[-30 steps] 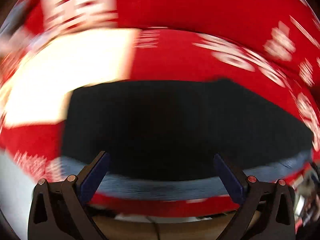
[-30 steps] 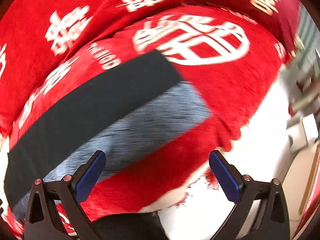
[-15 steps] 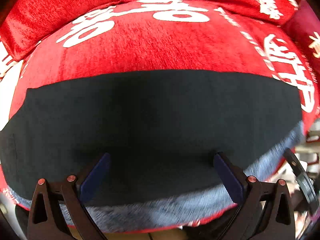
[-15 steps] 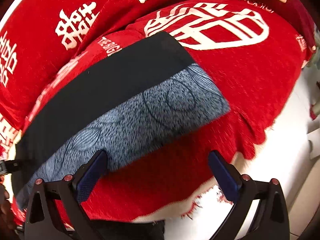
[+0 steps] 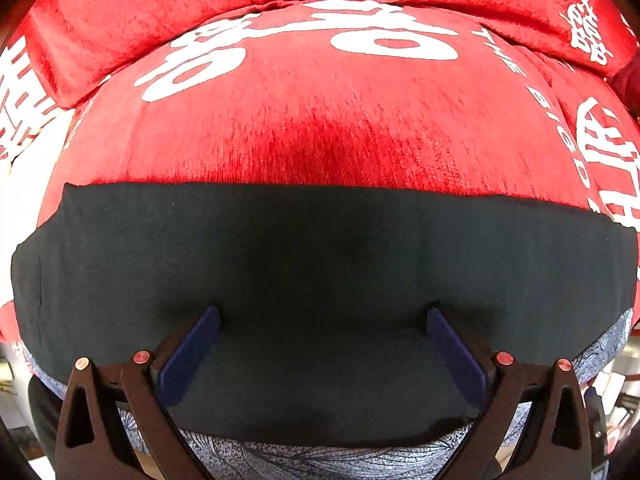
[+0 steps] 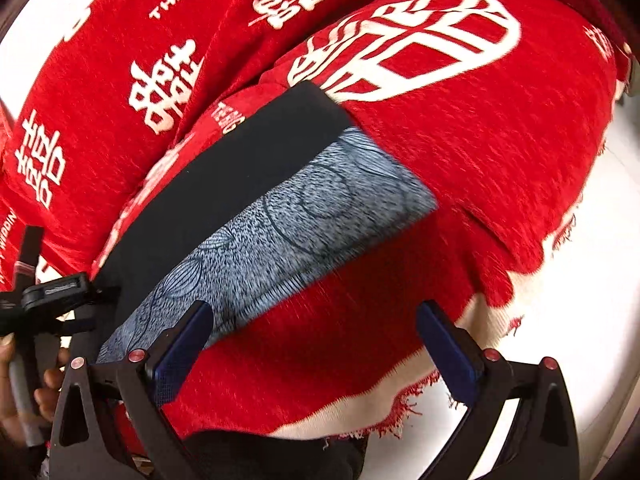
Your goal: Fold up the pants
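Observation:
Pants lie flat on a red cover: a black layer (image 5: pixel 320 264) lies over a blue patterned layer (image 5: pixel 328 458) that shows along the near edge. In the right wrist view the black part (image 6: pixel 224 184) runs diagonally, with the blue patterned part (image 6: pixel 288 232) beside it. My left gripper (image 5: pixel 322 316) is open just above the black layer, near its near edge. My right gripper (image 6: pixel 312 312) is open, its left fingertip (image 6: pixel 192 328) over the blue part's near edge. Neither holds anything.
The red cover with white characters (image 5: pixel 320 120) drapes a sofa seat and back cushions (image 6: pixel 120 80). Its fringed front edge (image 6: pixel 400 412) hangs over white upholstery (image 6: pixel 580 320). The left hand-held gripper unit (image 6: pixel 52 292) shows at the right view's left edge.
Both grippers moved closer to the pants. The left view swung from the pants' end to square over the black layer. Both stayed open.

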Demonstrator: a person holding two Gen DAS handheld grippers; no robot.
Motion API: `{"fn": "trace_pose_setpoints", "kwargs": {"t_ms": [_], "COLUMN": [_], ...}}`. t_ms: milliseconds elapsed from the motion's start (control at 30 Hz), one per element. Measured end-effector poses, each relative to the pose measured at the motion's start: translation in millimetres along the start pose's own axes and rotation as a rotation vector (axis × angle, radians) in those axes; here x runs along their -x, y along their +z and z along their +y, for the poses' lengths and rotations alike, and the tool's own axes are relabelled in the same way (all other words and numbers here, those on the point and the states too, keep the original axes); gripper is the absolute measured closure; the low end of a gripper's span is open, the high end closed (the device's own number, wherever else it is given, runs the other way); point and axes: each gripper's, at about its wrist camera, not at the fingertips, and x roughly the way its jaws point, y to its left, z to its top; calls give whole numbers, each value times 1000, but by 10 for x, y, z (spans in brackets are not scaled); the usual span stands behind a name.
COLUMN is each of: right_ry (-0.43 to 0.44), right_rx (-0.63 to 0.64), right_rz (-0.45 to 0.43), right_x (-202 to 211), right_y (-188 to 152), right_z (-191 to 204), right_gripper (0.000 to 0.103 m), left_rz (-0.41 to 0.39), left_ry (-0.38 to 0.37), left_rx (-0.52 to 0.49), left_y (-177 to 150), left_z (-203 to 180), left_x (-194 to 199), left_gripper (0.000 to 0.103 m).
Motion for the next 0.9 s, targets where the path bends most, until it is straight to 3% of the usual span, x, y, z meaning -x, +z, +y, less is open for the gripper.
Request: {"fn": "trace_pose_setpoints", "kwargs": {"t_ms": [167, 267, 700, 733, 800, 833, 900], "right_ry": [70, 113, 143, 132, 67, 72, 96], "right_rx": [18, 50, 41, 46, 61, 49, 29], "right_rz": [-4, -6, -110, -112, -90, -61, -68], "right_x": [-41, -145, -366, -377, -386, -388, -292], "right_y": [58, 242, 760, 776, 818, 848, 887], "right_z": [24, 71, 110, 132, 171, 171, 214], "right_gripper": [7, 10, 10, 13, 49, 75, 82], "left_rz": [47, 54, -23, -29, -55, -68, -82], "left_ry": [-45, -48, -19, -14, 10, 21, 41], "left_rx": [28, -13, -37, -41, -68, -78, -87], "left_y": [-100, -227, -227, -219, -225, -234, -268], "left_z": [32, -44, -118, -127, -176, -201, -258], "left_x": [116, 96, 12, 18, 16, 16, 43], "left_gripper": [0, 0, 0, 0, 0, 0, 0]}}
